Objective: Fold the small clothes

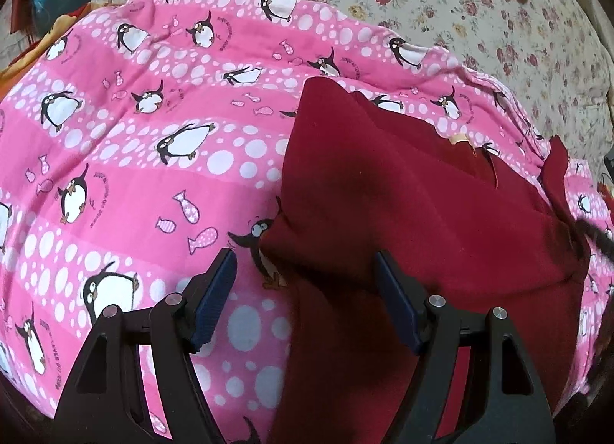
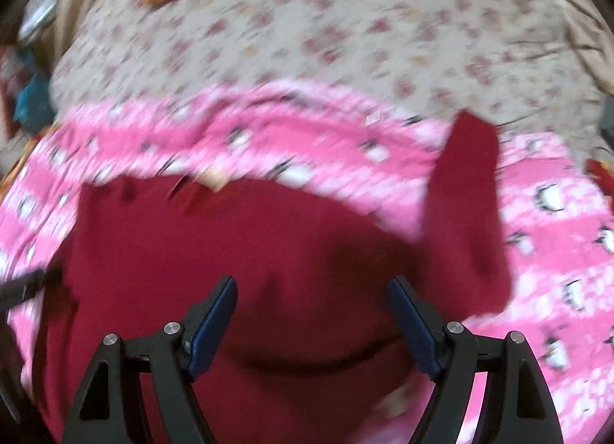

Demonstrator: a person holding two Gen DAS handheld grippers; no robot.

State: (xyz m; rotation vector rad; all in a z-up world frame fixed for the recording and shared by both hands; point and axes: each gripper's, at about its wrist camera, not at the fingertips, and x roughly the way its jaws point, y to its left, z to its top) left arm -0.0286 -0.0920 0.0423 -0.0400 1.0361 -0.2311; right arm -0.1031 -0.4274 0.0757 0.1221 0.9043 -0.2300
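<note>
Both claws spread and empty: left gripper [image 1: 305,267] straddles the maroon shirt's [image 1: 403,206] left edge on the penguin blanket [image 1: 134,160], right gripper [image 2: 311,294] hovers mid-shirt, sleeve [image 2: 468,206] up-right.

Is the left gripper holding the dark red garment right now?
No, the left gripper is open, its blue pads apart above the dark red garment and the pink penguin blanket, with nothing clamped between them.
</note>
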